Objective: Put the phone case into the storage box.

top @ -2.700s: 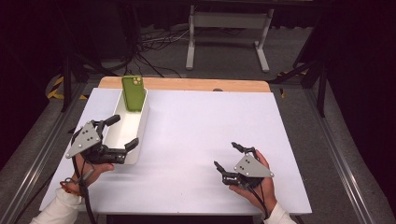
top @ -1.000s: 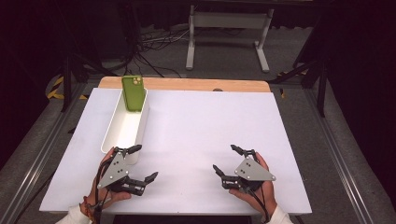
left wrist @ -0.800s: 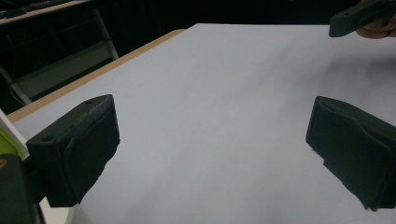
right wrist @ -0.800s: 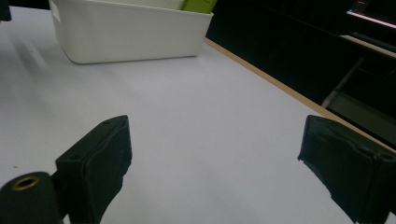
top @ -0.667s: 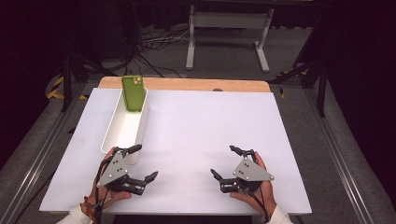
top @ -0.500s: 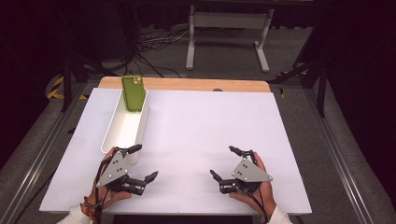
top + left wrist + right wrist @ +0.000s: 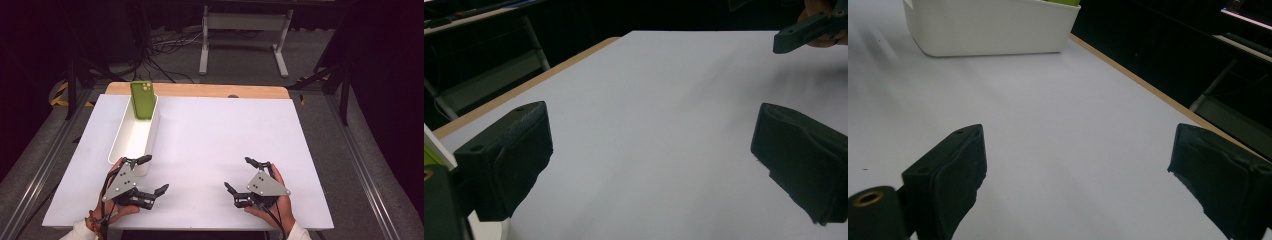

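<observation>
Dark room, grey floor point(image 7: 240, 60), white metal stand point(image 7: 244, 22)

phone point(image 7: 142, 100) stands in the tray's point(image 7: 125, 145) far end, at the table's point(image 7: 210, 140) left

The left gripper point(image 7: 152, 175), with its grey three-cornered plate, is now back at the near table edge, away from the long white plastic tray point(image 7: 131, 137). The right gripper point(image 7: 241, 174) has just opened its empty jaws wider.
</observation>
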The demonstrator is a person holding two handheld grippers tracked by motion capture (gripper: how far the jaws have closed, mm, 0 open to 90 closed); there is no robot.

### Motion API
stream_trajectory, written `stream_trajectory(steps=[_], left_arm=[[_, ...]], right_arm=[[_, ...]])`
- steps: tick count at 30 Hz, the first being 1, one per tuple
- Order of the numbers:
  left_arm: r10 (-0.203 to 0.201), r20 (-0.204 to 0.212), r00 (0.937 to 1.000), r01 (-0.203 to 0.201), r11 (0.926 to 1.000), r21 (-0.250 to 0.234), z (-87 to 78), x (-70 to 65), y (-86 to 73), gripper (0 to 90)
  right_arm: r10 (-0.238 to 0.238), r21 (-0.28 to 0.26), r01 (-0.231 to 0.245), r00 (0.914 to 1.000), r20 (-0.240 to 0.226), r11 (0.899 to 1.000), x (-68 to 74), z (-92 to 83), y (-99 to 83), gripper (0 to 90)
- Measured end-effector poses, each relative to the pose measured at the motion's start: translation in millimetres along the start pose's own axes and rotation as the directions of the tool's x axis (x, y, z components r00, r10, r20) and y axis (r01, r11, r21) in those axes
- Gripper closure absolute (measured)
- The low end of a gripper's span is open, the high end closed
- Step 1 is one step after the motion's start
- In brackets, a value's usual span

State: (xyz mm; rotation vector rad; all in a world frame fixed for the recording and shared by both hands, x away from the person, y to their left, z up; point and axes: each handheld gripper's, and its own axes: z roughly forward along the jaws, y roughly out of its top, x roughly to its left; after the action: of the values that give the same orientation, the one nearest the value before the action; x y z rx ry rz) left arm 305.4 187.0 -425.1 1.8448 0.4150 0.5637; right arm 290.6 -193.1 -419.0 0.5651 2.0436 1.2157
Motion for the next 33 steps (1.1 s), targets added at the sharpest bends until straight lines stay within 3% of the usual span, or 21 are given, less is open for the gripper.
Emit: stream_trajectory(steps=[6,11,16,22,33], left_arm=[[-0.003,0.006,1.0000,0.003,1.0000,0.000,1.9,-1.4,0.3,4.4],[0.017,0.001,0.9999,-0.017,0.9998,0.006,1.4,-1.9,1.3,4.5],[0.004,0.005,1.0000,-0.004,1.0000,-0.003,1.2,-0.8,2.0,4.6],[0.023,0.003,0.9997,-0.023,0.9997,0.003,2.1,-2.4,3.0,4.6],[0.023,0.012,0.9997,-0.023,0.9997,0.009,3.2,-2.7,3.0,5.0]], right_arm=[[-0.028,0.023,0.028,0.9996,-0.009,0.999,3.9,1.8,0.5,8.5],[-0.015,0.020,0.016,0.9998,-0.014,1.000,3.1,2.6,-1.0,8.8],[-0.007,0.018,0.007,0.9999,-0.014,1.000,1.8,3.5,-2.0,8.9],[-0.010,0.015,0.010,0.9998,-0.015,1.000,2.1,2.5,-2.4,9.0],[-0.018,0.016,0.018,0.9998,-0.011,1.000,0.6,1.4,-3.9,9.2]])
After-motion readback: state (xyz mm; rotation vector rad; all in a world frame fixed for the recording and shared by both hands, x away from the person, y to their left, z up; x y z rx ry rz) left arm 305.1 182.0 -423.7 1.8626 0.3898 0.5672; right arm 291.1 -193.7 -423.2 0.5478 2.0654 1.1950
